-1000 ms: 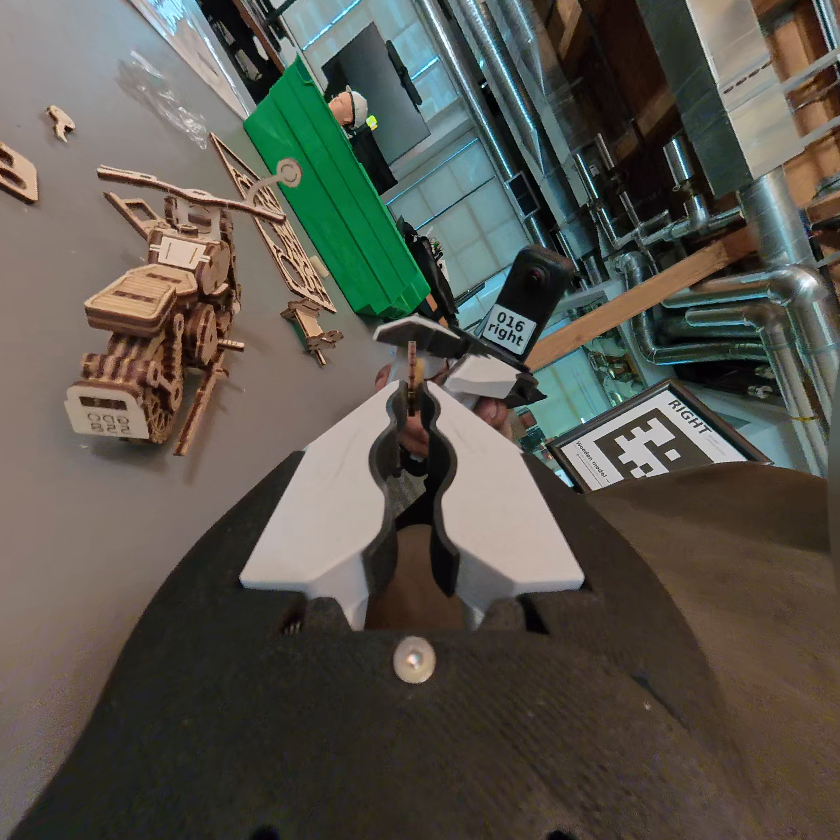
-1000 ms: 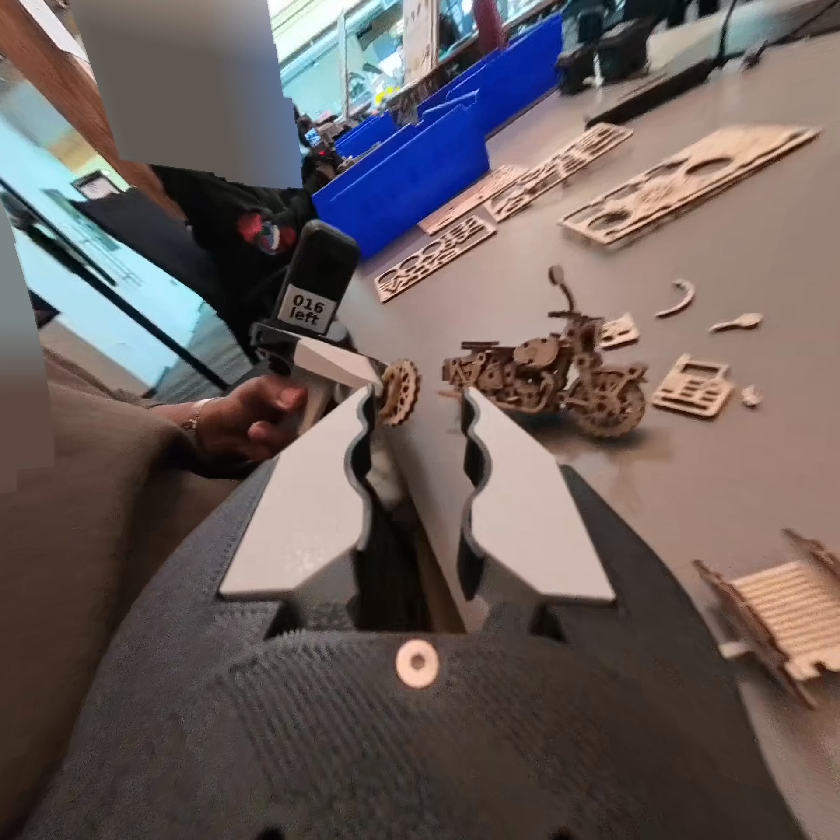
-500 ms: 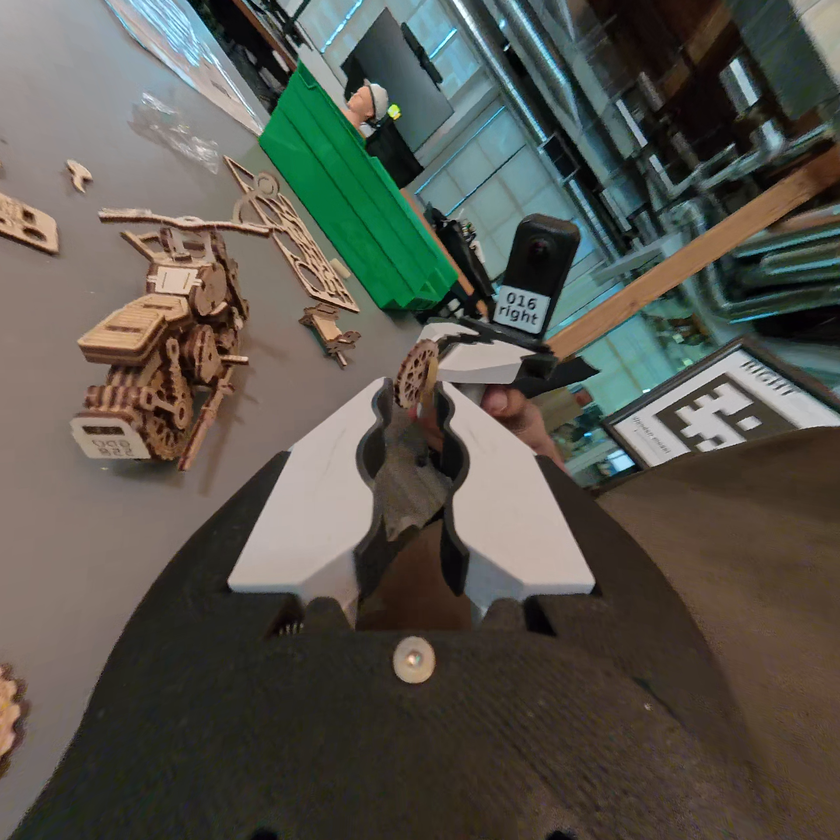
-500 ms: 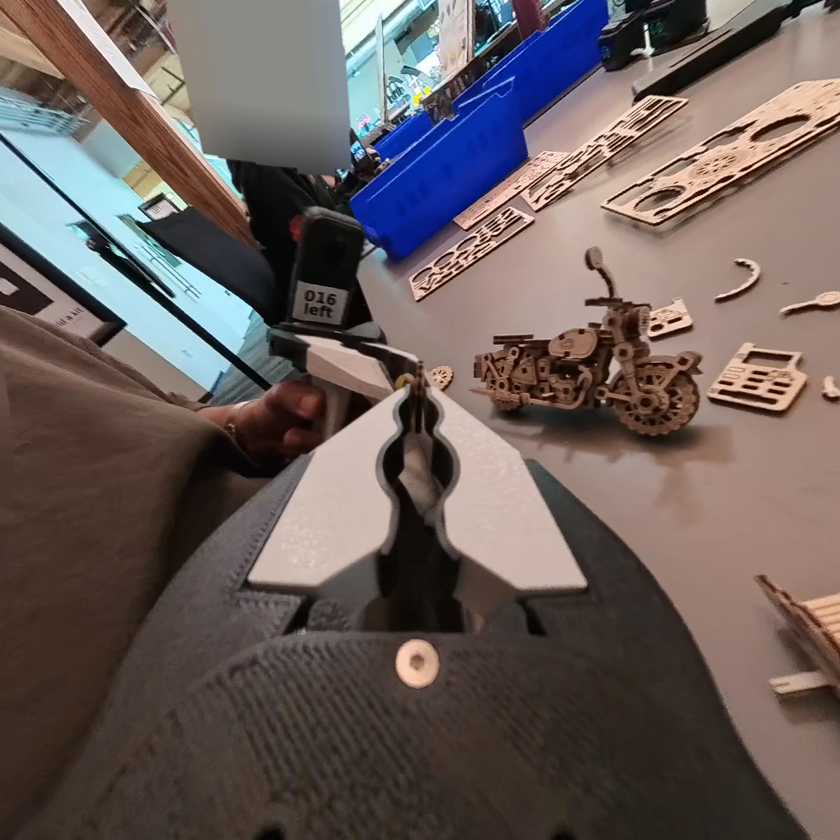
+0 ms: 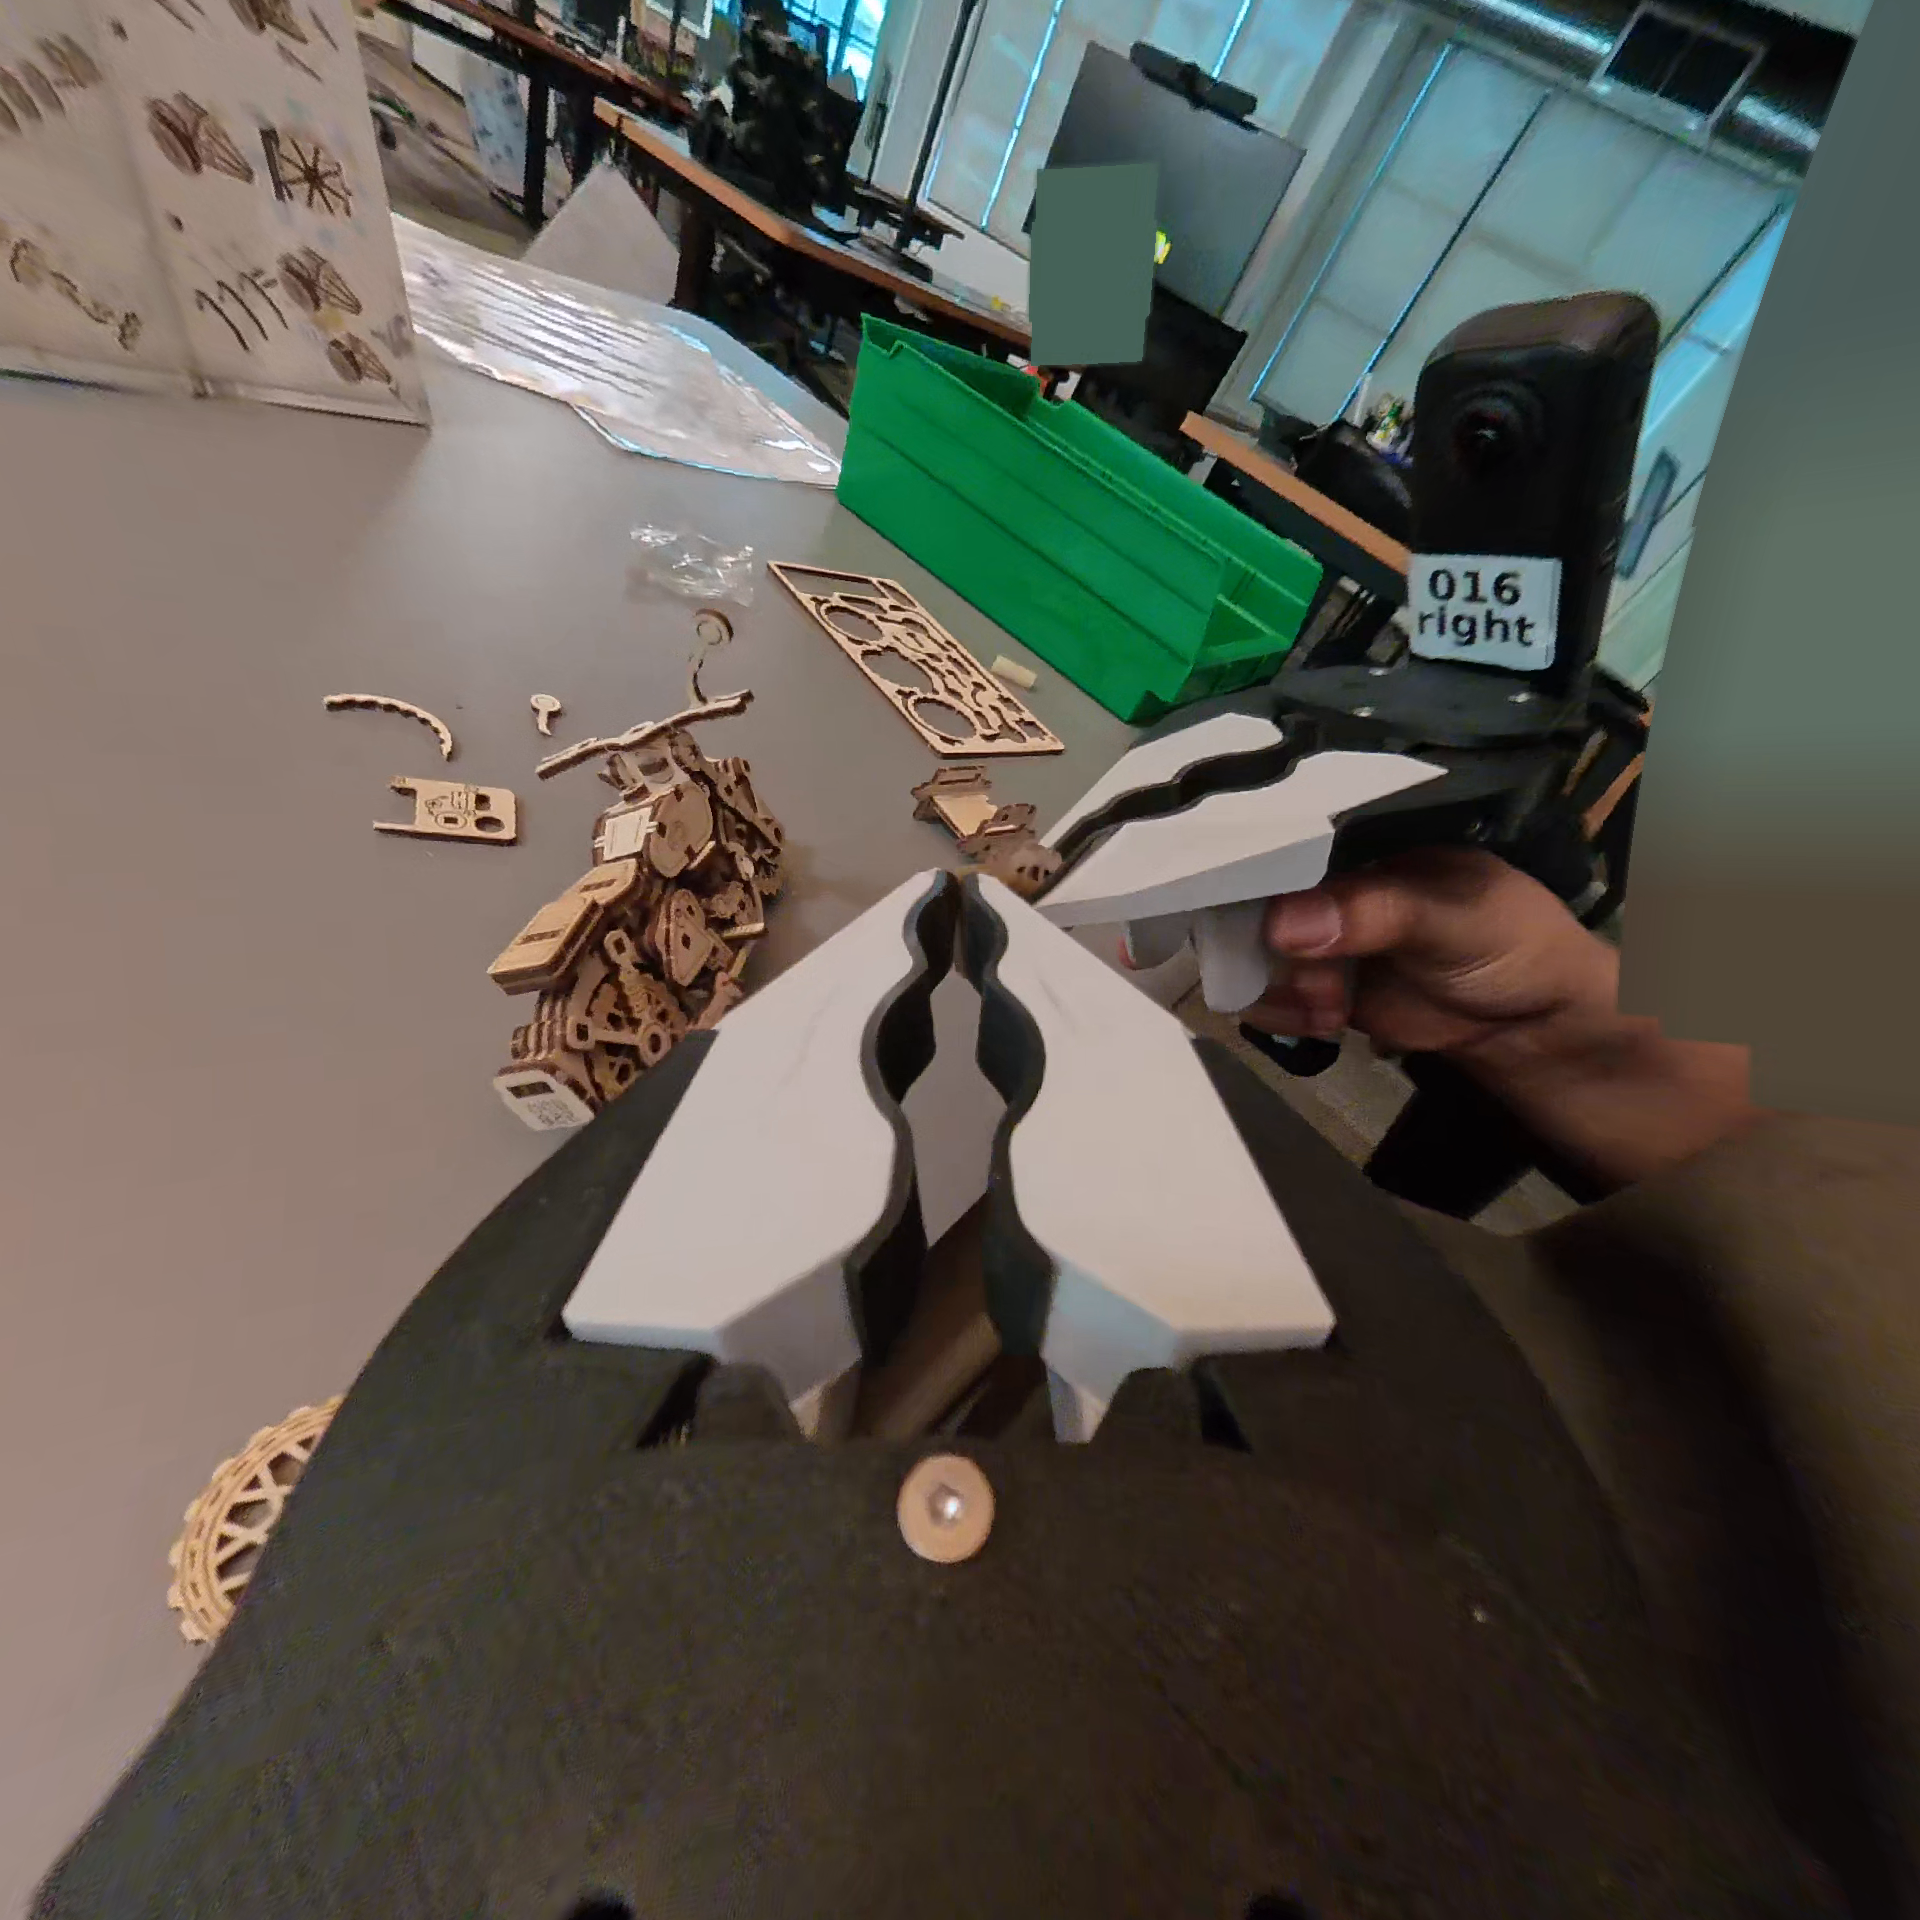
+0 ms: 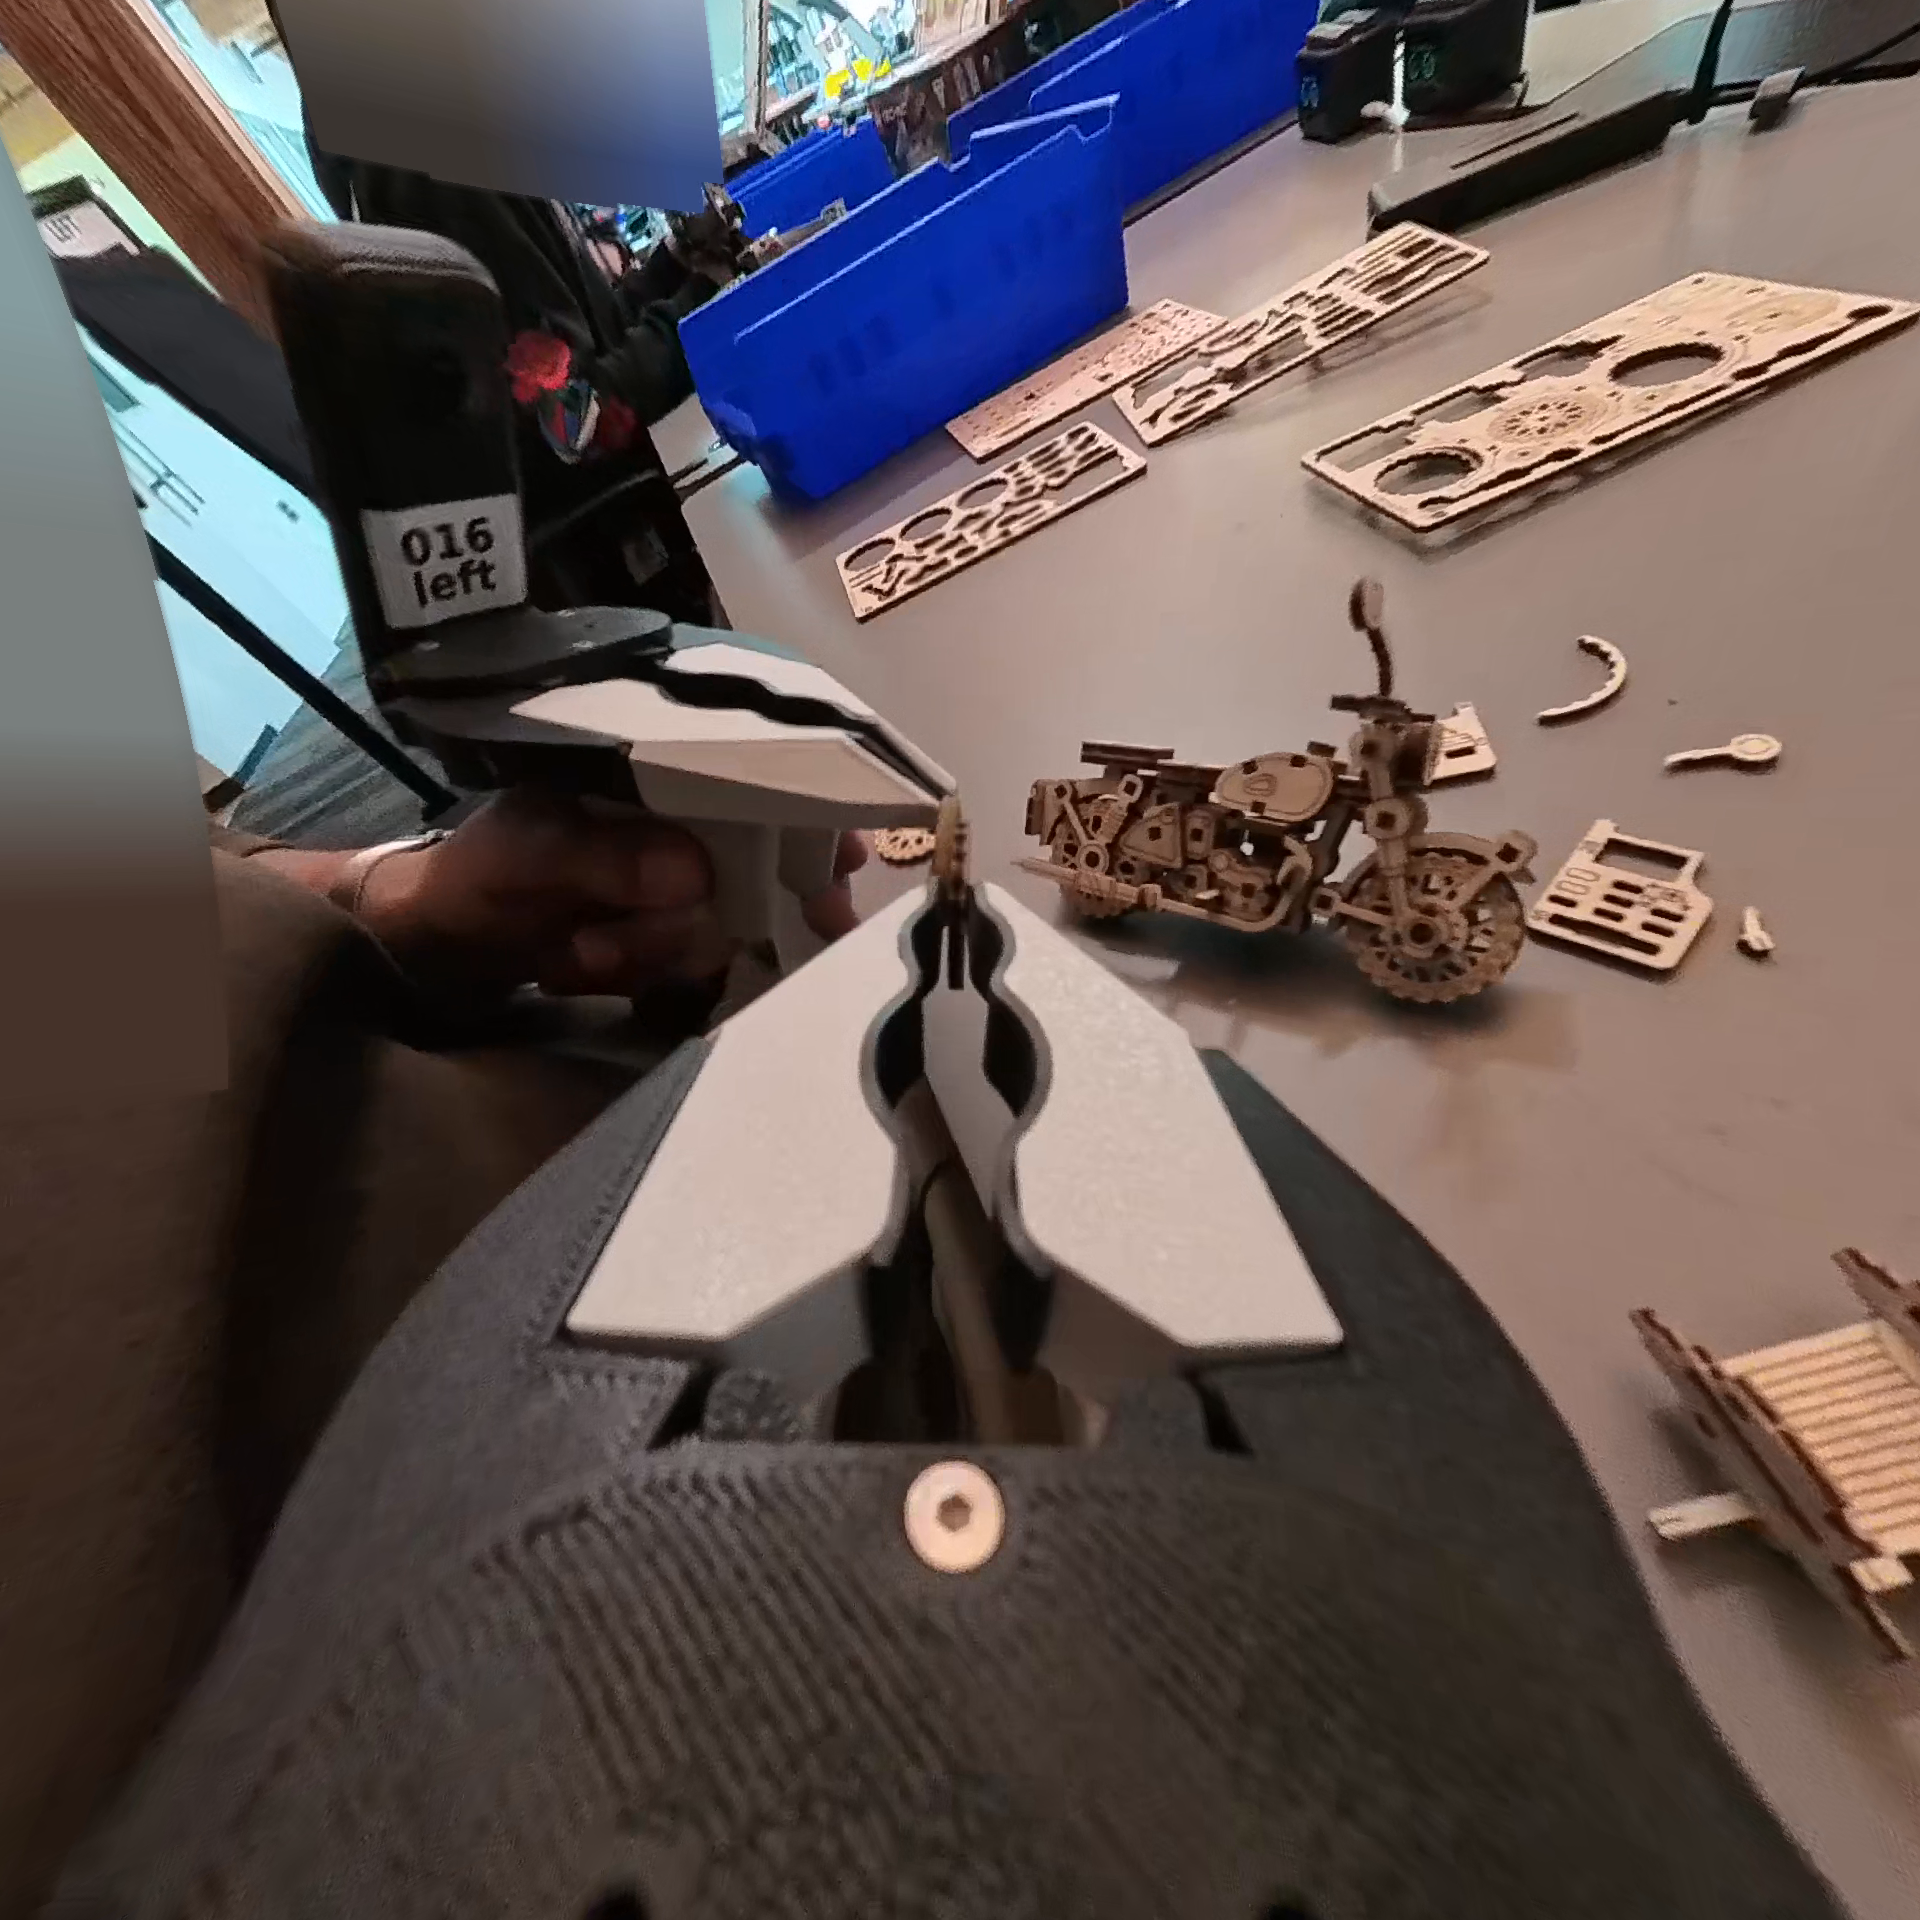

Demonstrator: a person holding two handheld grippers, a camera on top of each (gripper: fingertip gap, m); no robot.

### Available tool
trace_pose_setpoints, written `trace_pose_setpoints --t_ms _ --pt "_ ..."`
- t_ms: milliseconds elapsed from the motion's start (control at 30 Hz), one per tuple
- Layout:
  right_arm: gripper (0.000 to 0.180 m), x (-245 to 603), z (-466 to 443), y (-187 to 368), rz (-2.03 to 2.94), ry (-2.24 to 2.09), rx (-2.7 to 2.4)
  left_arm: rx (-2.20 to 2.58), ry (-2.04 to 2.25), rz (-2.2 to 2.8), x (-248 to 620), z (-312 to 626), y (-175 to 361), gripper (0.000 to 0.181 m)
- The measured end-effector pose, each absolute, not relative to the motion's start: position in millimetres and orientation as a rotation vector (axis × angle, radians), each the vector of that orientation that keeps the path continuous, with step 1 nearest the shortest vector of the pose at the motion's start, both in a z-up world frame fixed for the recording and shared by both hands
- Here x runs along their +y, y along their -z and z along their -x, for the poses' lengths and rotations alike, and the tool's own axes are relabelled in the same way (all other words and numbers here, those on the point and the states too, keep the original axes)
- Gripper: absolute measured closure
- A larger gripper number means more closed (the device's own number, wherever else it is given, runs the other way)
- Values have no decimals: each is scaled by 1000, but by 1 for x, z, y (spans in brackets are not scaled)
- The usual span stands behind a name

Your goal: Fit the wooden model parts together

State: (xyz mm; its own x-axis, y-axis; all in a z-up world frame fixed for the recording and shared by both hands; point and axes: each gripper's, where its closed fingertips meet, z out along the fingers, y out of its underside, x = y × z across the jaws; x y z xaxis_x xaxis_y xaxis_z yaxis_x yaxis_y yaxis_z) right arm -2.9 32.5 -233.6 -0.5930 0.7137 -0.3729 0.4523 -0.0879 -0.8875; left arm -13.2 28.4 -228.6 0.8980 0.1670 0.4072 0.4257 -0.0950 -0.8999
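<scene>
My right gripper (image 6: 951, 896) is shut on a small wooden gear (image 6: 951, 831), seen edge-on and sticking up from its tips. My left gripper (image 5: 958, 883) is shut, and no wood shows between its tips. In the right wrist view its tip (image 6: 930, 792) sits right at the gear's upper edge; I cannot tell whether it touches. In the left wrist view the right gripper (image 5: 1049, 883) comes in from the right with the gear (image 5: 1027, 864) at its tip. The wooden motorcycle model (image 6: 1278, 862) stands on the grey table beyond both grippers and also shows in the left wrist view (image 5: 644, 935).
A spoked wooden wheel (image 5: 239, 1507) lies near my left gripper. A slatted wooden part (image 6: 1808, 1444) lies at the right. Loose small parts (image 6: 1621, 904) and cut-out sheets (image 6: 1600, 395) surround the model. A green bin (image 5: 1060, 551) and a blue bin (image 6: 904, 312) stand farther back. Only a small space, under 4 cm, lies between the two pairs of fingers.
A second ago my left gripper held the gear and the right was open. The right closed on the gear, and both grippers swung down to level.
</scene>
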Motion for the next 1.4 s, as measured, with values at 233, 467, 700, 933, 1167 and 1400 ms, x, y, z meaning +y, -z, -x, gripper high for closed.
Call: trace_pose_setpoints --t_ms 233,467,700,933,1167,1400 --pt "176 33 -3 218 1256 -1956 -1923 -536 440 1637 28 13 231 181" --pt "176 58 6 207 1356 -2084 -1721 -552 622 1538 27 8 221 181" --pt "176 46 5 218 1350 -1994 -1814 -499 651 1535 31 -3 218 168" --pt "176 40 -1 210 1367 -2170 -1794 -512 817 1457 30 -7 210 158" --pt "175 41 -3 208 1425 -2324 -1741 -554 924 1422 31 -8 212 181" --pt "167 41 0 219 1424 -2183 -1811 -563 940 1435 33 -11 216 181"
